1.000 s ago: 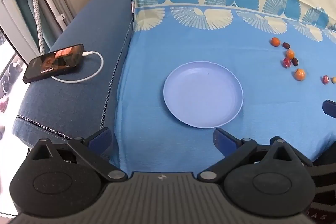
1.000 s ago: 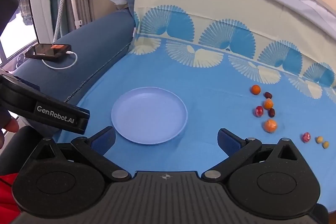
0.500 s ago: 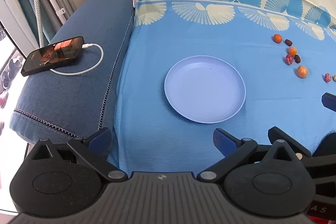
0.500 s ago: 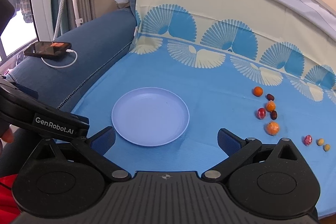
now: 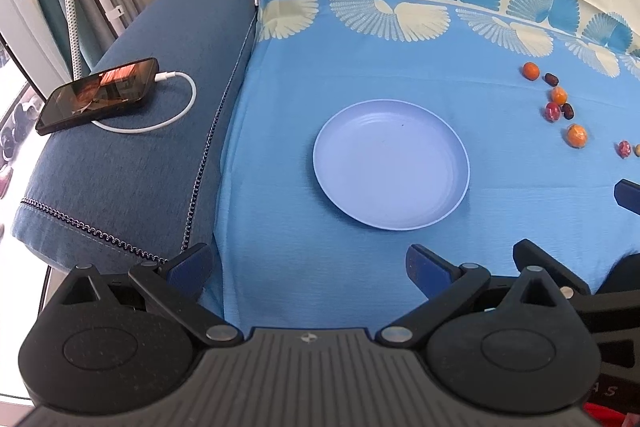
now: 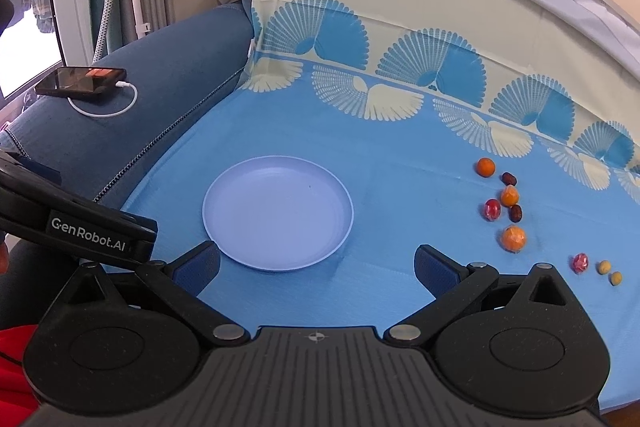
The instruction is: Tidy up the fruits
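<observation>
Right wrist view, nearest first: right gripper (image 6: 316, 269) hung low over the near edge of the blue cloth (image 6: 384, 155), jaws spread wide, nothing between them. Just beyond lay the pale blue plate (image 6: 344, 199), bare, nearer the cloth's left edge than its right. Farther on, toward the cloth's right edge, lay the fruits, loose and well apart from the plate: a large orange fruit (image 6: 513, 238) nearest, then a red fruit (image 6: 492, 209) with a dark fruit (image 6: 515, 213) just beside it, a second orange fruit (image 6: 509, 195), another dark one (image 6: 509, 179) and a third orange fruit (image 6: 485, 167) farthest back. Off to the right, close to the cloth's right edge, sat a small red fruit (image 6: 580, 262) and two yellowish fruits (image 6: 609, 272). Left wrist view: left gripper (image 5: 308, 269) likewise held low near the cloth's near-left corner, jaws wide apart and holding nothing, with the plate directly ahead. Beyond the cloth's left edge, on the blue armrest (image 5: 132, 163), lay a phone (image 5: 98, 95) with a white cable (image 5: 176, 107) plugged in. Judged from this: task barely begun, no fruit on the plate and none gripped; all nine or so pieces left to be picked up and gathered, presumably onto the plate.
</observation>
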Demonstrator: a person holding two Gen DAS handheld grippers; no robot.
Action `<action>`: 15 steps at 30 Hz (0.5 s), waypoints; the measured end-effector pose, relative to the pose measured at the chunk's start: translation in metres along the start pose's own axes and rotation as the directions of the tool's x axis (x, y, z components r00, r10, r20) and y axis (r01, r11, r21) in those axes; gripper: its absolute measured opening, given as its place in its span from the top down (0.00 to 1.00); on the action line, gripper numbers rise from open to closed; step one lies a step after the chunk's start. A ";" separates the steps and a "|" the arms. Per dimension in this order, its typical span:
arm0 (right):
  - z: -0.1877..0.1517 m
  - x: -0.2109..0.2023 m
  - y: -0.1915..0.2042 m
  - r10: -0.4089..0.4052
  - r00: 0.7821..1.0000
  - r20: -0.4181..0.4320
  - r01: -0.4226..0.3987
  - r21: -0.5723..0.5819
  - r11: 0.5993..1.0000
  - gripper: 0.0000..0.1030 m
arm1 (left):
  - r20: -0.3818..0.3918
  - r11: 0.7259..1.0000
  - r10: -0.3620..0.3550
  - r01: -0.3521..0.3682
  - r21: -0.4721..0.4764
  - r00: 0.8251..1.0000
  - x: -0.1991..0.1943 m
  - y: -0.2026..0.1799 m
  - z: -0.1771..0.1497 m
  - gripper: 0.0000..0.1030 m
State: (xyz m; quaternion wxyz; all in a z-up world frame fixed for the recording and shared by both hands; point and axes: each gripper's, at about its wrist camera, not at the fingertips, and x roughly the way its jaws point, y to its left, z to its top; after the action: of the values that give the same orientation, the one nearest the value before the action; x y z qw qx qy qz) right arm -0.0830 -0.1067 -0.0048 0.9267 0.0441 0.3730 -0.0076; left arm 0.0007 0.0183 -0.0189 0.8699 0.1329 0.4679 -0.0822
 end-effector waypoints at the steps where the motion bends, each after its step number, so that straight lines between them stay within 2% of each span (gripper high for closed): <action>1: 0.000 0.000 0.000 0.000 1.000 0.000 0.000 0.000 1.000 0.00 | -0.001 1.000 0.001 -0.001 -0.002 1.000 0.000 -0.001 0.000 0.00; 15: -0.003 0.003 -0.002 -0.003 1.000 -0.014 0.003 0.010 1.000 0.00 | -0.007 1.000 0.006 -0.006 0.000 1.000 0.004 0.000 0.000 0.00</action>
State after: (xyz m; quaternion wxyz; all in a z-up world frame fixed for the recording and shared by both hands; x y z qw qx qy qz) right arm -0.0833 -0.1084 -0.0089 0.9240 0.0482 0.3793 -0.0106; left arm 0.0026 0.0180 -0.0221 0.8684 0.1345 0.4707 -0.0790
